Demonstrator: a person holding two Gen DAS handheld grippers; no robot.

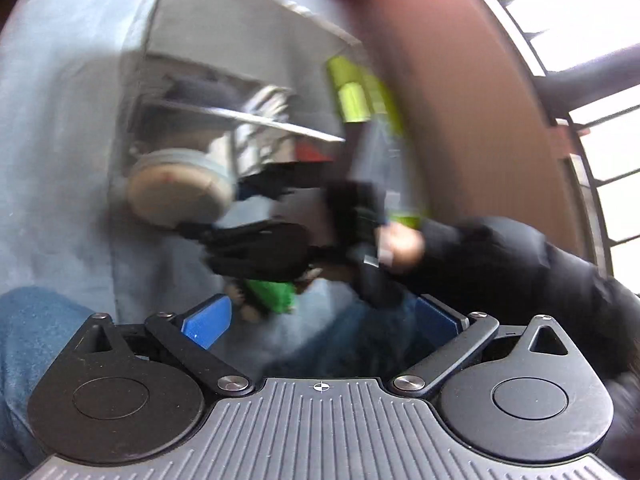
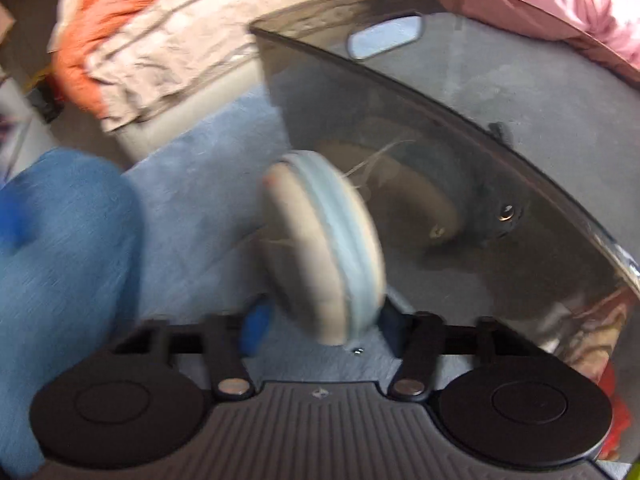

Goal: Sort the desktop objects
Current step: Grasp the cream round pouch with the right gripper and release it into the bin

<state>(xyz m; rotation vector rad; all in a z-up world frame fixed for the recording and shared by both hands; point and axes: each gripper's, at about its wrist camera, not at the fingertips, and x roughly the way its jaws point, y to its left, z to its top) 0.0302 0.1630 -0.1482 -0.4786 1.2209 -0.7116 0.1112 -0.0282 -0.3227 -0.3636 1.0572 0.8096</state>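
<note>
Motion blur softens both views. Right tongs grip a round, flat disc with beige faces and a pale blue rim, held on edge just outside the grey translucent plastic bin. Only the left wrist view shows the person's hand on that tool, plus the left tongs, spread wide and empty above the blue cloth-covered worktop.
</note>
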